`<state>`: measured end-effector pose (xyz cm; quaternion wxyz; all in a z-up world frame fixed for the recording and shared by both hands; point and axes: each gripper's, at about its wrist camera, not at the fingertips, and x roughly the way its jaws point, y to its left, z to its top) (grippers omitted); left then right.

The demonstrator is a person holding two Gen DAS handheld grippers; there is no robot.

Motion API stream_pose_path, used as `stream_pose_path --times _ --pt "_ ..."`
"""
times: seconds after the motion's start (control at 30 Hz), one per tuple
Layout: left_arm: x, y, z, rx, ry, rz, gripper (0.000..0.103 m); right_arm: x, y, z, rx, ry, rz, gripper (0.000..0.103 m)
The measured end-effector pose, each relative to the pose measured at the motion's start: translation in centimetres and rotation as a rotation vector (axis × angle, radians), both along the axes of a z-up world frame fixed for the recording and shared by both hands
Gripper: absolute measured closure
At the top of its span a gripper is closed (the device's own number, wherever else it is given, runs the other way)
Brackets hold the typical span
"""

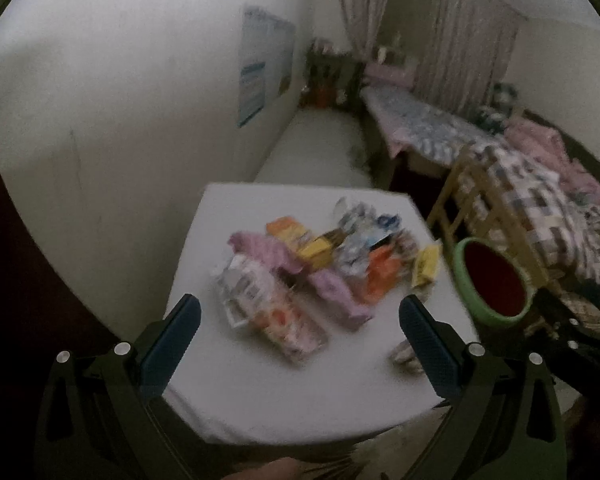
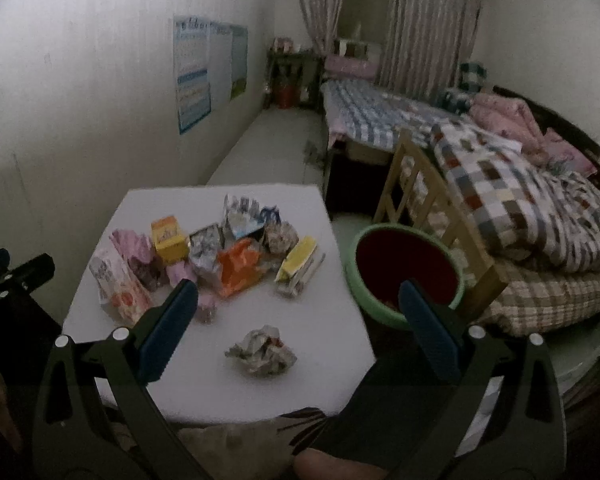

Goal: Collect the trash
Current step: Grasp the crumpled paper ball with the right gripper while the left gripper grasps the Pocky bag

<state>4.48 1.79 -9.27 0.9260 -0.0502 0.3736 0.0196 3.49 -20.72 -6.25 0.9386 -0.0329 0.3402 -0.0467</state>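
Note:
A pile of trash wrappers (image 1: 320, 260) lies on a small white table (image 1: 260, 400); the same pile shows in the right wrist view (image 2: 220, 256). A crumpled paper ball (image 2: 262, 350) lies alone near the table's front edge. A green bin with a red inside (image 2: 404, 268) stands right of the table, also in the left wrist view (image 1: 494, 280). My left gripper (image 1: 300, 312) is open and empty above the front of the pile. My right gripper (image 2: 298, 292) is open and empty above the table's right edge, with the paper ball just below it.
A wooden chair (image 2: 428, 200) stands behind the bin, with a bed under a checked quilt (image 2: 520, 208) on the right. A white wall (image 2: 80, 100) with posters runs along the left. The left gripper's body shows at the left edge (image 2: 16, 280).

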Motion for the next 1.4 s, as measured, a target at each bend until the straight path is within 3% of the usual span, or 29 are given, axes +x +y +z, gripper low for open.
stream_pose_path --times 0.23,0.63,0.9,1.1,1.2,1.4 --pt "2.0 1.8 -3.1 -0.031 0.073 0.02 0.008 3.0 0.4 -4.9 0.048 0.188 0.068 0.004" --pt "5.9 3.8 -10.7 -0.226 0.273 0.07 0.008 6.8 -0.1 -11.6 0.057 0.341 0.056 0.004" --pt "9.4 5.1 -11.9 -0.23 0.287 0.135 0.009 8.8 -0.2 -14.5 0.057 0.4 0.057 0.004" --pt "12.4 6.3 -13.2 -0.258 0.34 0.176 0.016 9.9 -0.1 -15.6 0.054 0.415 0.057 0.004" --pt "13.1 6.4 -13.7 -0.235 0.358 0.18 0.017 10.5 -0.2 -15.9 0.058 0.427 0.054 0.004" --pt "14.6 6.5 -15.2 -0.23 0.415 0.189 0.025 11.5 -0.3 -17.1 0.067 0.472 0.058 0.015"
